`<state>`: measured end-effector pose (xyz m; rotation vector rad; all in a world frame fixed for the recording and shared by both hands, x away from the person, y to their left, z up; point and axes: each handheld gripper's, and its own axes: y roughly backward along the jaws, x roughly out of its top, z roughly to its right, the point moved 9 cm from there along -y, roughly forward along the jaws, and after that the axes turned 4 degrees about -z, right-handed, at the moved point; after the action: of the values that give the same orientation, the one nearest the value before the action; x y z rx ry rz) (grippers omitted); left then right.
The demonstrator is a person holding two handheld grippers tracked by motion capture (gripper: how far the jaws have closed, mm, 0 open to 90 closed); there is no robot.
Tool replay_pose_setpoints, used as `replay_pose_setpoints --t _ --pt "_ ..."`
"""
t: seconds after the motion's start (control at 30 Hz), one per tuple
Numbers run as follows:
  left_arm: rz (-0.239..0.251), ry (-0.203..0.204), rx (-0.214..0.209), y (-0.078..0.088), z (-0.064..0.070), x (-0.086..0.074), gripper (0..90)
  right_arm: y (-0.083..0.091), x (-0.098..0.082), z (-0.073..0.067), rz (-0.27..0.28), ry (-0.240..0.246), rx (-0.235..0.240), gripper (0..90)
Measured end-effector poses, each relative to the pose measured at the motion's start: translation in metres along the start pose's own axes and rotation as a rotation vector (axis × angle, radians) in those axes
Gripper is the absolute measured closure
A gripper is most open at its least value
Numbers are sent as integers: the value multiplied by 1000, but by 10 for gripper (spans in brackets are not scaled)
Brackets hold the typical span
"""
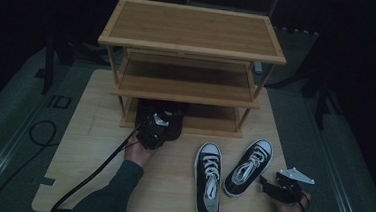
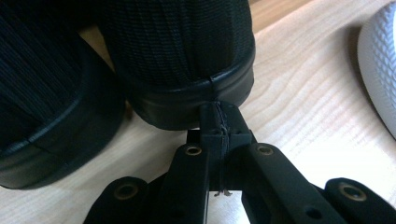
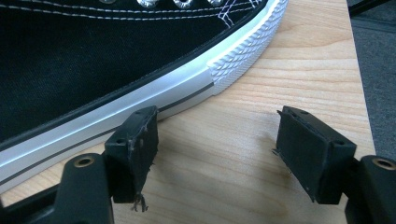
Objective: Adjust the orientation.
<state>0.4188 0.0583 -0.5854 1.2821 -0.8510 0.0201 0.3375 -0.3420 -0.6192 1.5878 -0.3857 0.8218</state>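
**Two black shoes at the rack's bottom shelf, left tongs pressed together against one heel**

Two dark shoes sit side by side at the front left of the wooden rack (image 1: 191, 61), on or just before its lowest shelf; which of the two cannot be told from above. In the left gripper view the nearer black shoe (image 2: 182, 60) shows its knitted heel and glossy rubber rim, with the second black shoe (image 2: 42, 93) just beside it.

Left gripper (image 2: 219, 126): jaws pressed together, nothing visible between the pads. The tips meet the rim of the nearer shoe's heel; whether they touch it or stop just short is hard to tell. From the high view this gripper (image 1: 155, 129) sits at the rack's front left foot, its cable trailing back along the sleeve.

Right gripper (image 3: 217, 154): jaws spread, bare table between the pads. Its one pad stands just beside the white sole of a black-and-white sneaker (image 3: 116, 60), not clamped on it. In the high view it (image 1: 275, 186) rests well in front of the rack, near the table's right front corner.

A pair of these sneakers lies in front of the rack: the right sneaker (image 1: 248, 166) angled with its toe toward the rack, the left sneaker (image 1: 208, 180) nearly straight, the two close at the heels.

The table (image 1: 89, 129) is light wood; the rack's upper two shelves are bare.
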Motion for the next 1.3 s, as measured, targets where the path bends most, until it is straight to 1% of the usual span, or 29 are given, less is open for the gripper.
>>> replay_pose_setpoints --t 0.17,0.23,0.3,0.53,0.6,0.8,0.9,0.97,1.03,1.1,1.2,1.23,1.3 --pt "4 -3 20 -3 -3 4 898 0 0 0 0 0 0 291" --pt "7 -6 36 -5 -5 5 899 0 0 0 0 0 0 291" --pt "9 1 38 -6 -7 6 898 0 0 0 0 0 0 291" --pt "8 7 69 -9 -14 12 898 0 0 0 0 0 0 291" --pt "6 7 68 -10 -15 12 898 0 0 0 0 0 0 291" --pt "1 6 91 -9 -21 13 896 0 0 0 0 0 0 291" --pt "-3 2 94 -10 -23 14 893 0 0 0 0 0 0 291" --pt "-1 3 90 -9 -23 15 887 0 0 0 0 -1 0 291" --pt "13 1 81 -6 -21 16 876 0 0 0 0 0 0 291" --pt "48 0 63 1 -16 21 876 0 0 0 0 0 1 291" --pt "99 0 33 14 -11 30 872 0 0 0 0 -1 2 291" --pt "110 -2 18 18 -10 33 870 0 0 0 0 0 2 291" --pt "121 -22 5 23 -7 38 864 0 0 0 0 0 2 291"
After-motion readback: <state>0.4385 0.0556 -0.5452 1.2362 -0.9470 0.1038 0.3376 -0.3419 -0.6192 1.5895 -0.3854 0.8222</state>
